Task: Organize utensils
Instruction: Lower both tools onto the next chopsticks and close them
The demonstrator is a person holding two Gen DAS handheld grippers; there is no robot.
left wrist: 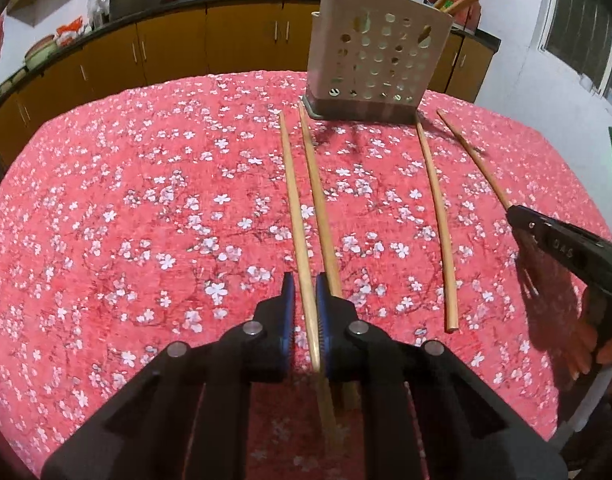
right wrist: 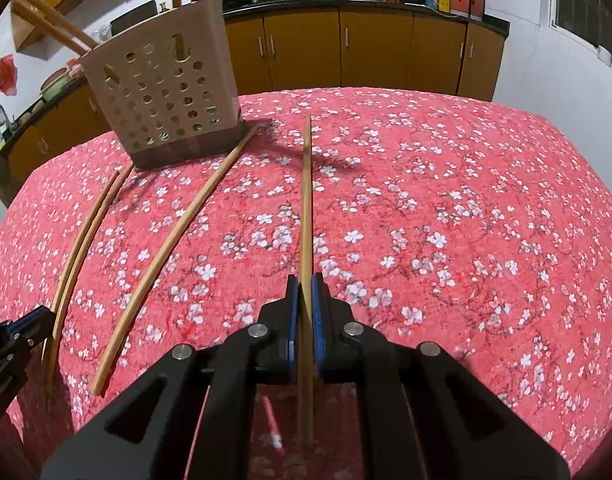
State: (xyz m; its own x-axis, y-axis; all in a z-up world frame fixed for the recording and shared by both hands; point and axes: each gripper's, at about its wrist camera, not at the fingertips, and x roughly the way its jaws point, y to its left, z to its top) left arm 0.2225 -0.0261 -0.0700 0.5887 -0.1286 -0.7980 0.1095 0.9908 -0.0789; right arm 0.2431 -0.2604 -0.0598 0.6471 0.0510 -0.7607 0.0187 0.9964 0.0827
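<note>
Several wooden chopsticks lie on the red floral tablecloth (left wrist: 105, 220) in front of a beige perforated utensil holder (left wrist: 376, 62), which has more chopsticks standing in it. My left gripper (left wrist: 304, 288) has its jaws close around one chopstick (left wrist: 295, 216); a second chopstick (left wrist: 320, 200) lies just to its right. A third chopstick (left wrist: 436, 216) lies free further right. My right gripper (right wrist: 304, 290) is shut on a chopstick (right wrist: 306, 208) that points away along the cloth; it also shows in the left wrist view (left wrist: 472, 156). The holder shows in the right wrist view (right wrist: 161, 96).
A kitchen counter with yellow cabinets (right wrist: 346, 48) runs behind the table, with woks and bottles on it. A window (left wrist: 586, 40) is on the right wall. The left gripper shows at the left edge of the right wrist view (right wrist: 13, 344).
</note>
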